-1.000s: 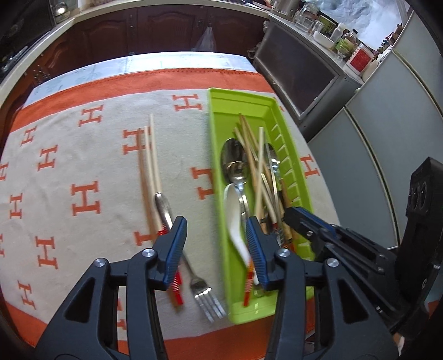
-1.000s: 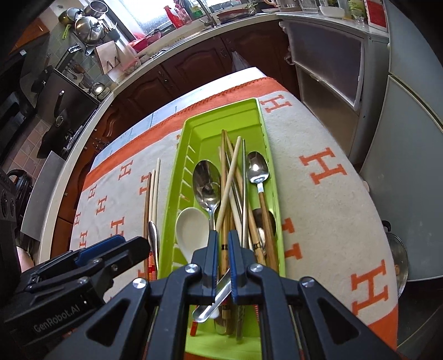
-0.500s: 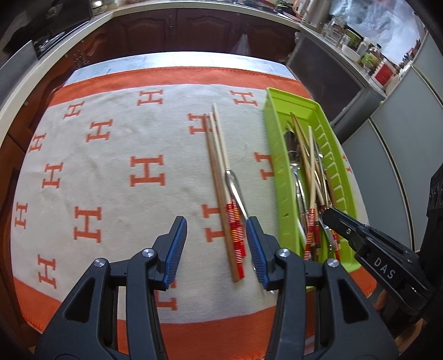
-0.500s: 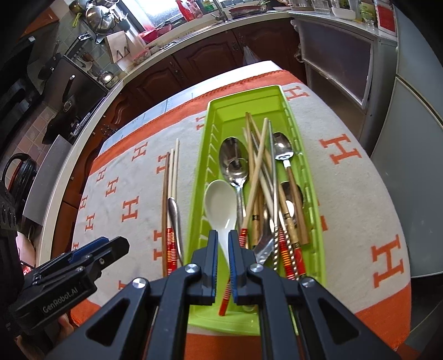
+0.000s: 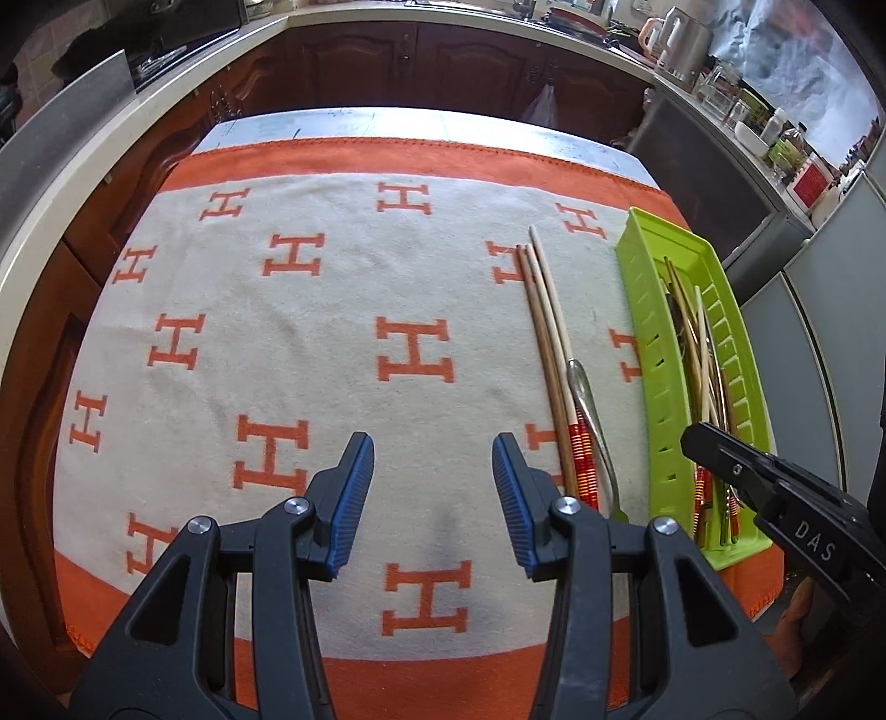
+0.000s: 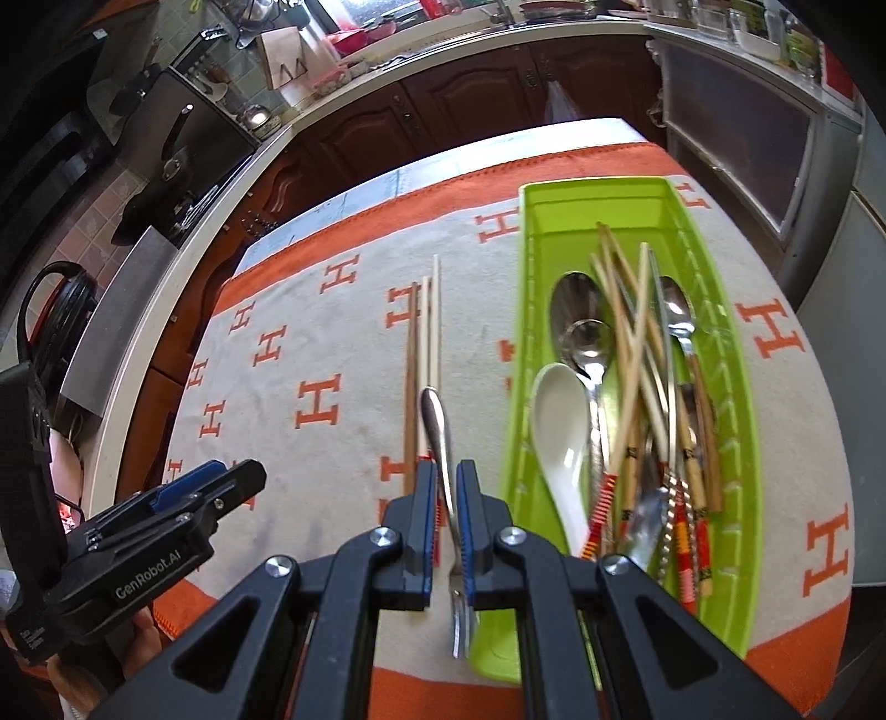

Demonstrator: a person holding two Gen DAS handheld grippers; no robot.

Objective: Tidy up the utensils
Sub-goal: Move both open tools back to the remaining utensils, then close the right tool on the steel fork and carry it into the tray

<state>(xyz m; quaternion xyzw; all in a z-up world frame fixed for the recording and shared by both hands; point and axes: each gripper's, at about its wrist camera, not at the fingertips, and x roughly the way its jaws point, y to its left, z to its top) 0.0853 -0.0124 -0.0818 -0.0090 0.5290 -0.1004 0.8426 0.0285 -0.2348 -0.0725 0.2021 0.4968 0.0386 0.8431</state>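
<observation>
A steel fork lies on the H-patterned cloth beside three chopsticks, left of the green tray. The tray holds spoons, a white spoon and several chopsticks. My right gripper is shut and hovers over the fork, whose handle shows through the slit between the pads. In the left wrist view the right gripper stands apart from the fork, above the tray's near end. My left gripper is open over bare cloth, left of the chopsticks.
The cloth covers a small table with edges close on every side. Dark wooden cabinets and a pale counter curve behind it. Grey appliances stand to the right of the tray. In the right wrist view the left gripper sits low at the left.
The left gripper has swung left, from beside the tray to open cloth. The right gripper has shifted left, from above the tray's contents to above the fork. Both jaws look unchanged.
</observation>
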